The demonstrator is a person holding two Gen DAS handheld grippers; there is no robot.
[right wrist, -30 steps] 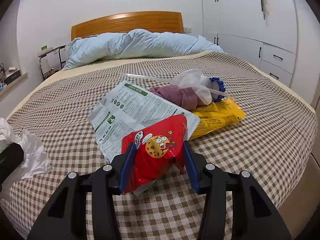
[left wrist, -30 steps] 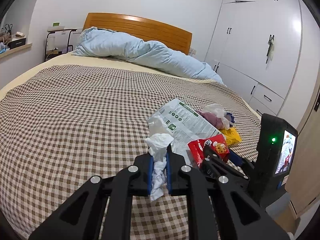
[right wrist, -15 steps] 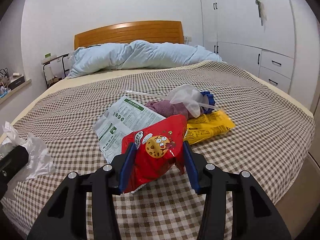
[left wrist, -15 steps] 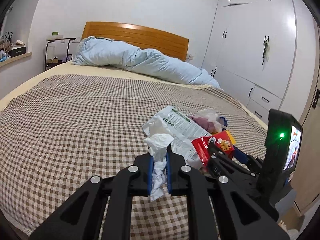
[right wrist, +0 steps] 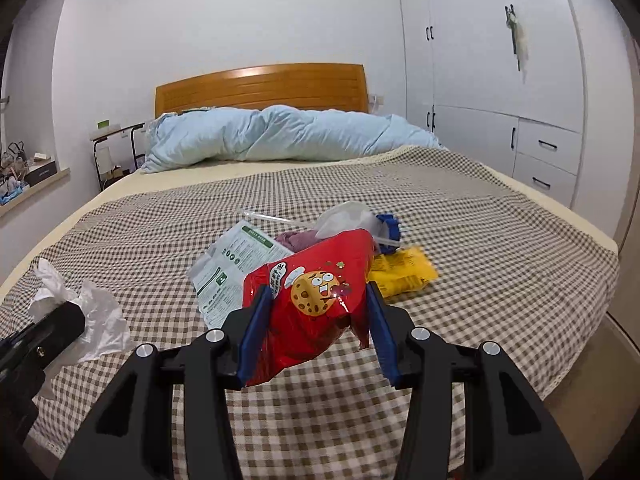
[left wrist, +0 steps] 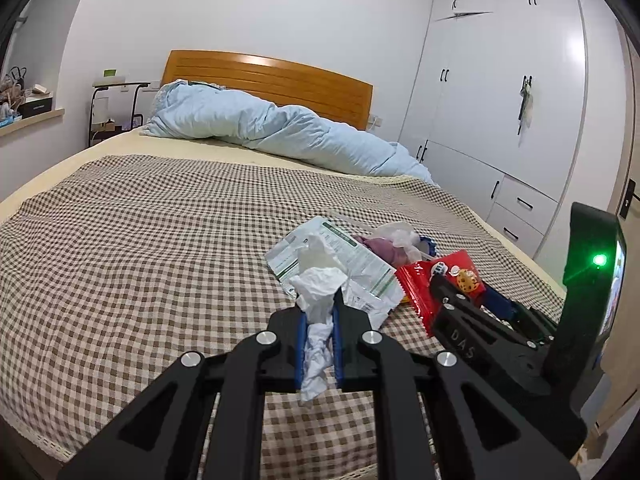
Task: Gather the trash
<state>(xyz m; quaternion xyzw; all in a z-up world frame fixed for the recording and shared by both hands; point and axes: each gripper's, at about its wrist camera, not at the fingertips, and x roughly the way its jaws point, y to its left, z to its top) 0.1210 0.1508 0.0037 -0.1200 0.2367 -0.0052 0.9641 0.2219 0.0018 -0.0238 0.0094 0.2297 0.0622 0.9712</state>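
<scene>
The left claw (left wrist: 318, 344) is clamped tight on a crumpled white tissue (left wrist: 318, 300), its blue pads pressed nearly together because the paper squashes to almost nothing. The right claw (right wrist: 316, 320) is clamped on a red cookie wrapper (right wrist: 316, 292), jaws standing wider since the puffy bag keeps its bulk. Both pieces hang clear of the checked bed cover (right wrist: 460, 240), each claw carrying one item so two go out in a single trip. No bin shows in either view, so where they are bound I cannot tell. On the bed lie more trash: a printed white packet (right wrist: 232, 268), a yellow wrapper (right wrist: 404, 270), a clear plastic bag (right wrist: 348, 216) over something purple, possibly cloth, a blue piece (right wrist: 390, 226) and a thin clear straw (right wrist: 268, 216). The task looks early, with most of the pile uncollected. The slick foil bag could slip if the grip eases
</scene>
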